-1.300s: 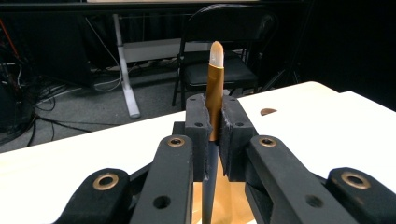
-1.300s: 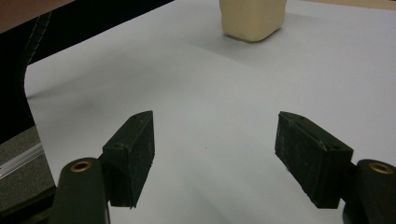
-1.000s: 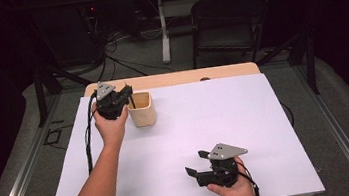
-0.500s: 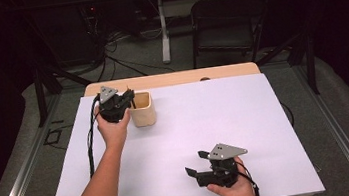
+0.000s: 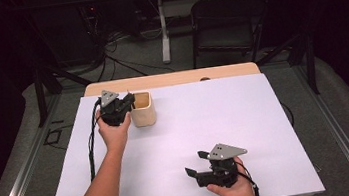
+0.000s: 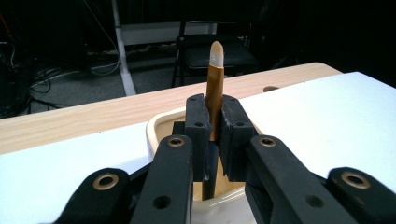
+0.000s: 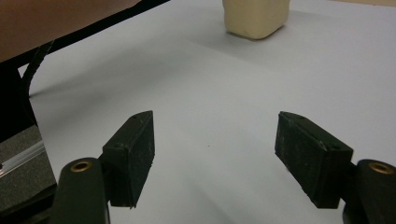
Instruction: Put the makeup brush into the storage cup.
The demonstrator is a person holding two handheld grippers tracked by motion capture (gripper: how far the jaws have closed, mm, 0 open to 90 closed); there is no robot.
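Holding a gold pen (image 6: 215, 91) upright over the cream cup (image 5: 142, 109) near the table's (image 5: 245, 119) far left corner, left gripper (image 5: 122, 104) clenched on it. Right gripper (image 5: 197, 168) idle, jaws apart (near edge). Next, probably: lowering, then releasing inside the rim.

I am working in a lab: a wooden table with a white sheet (image 5: 245, 119), black folding chair (image 5: 226, 21), loose black cables on the floor (image 5: 107, 61), dark curtains around
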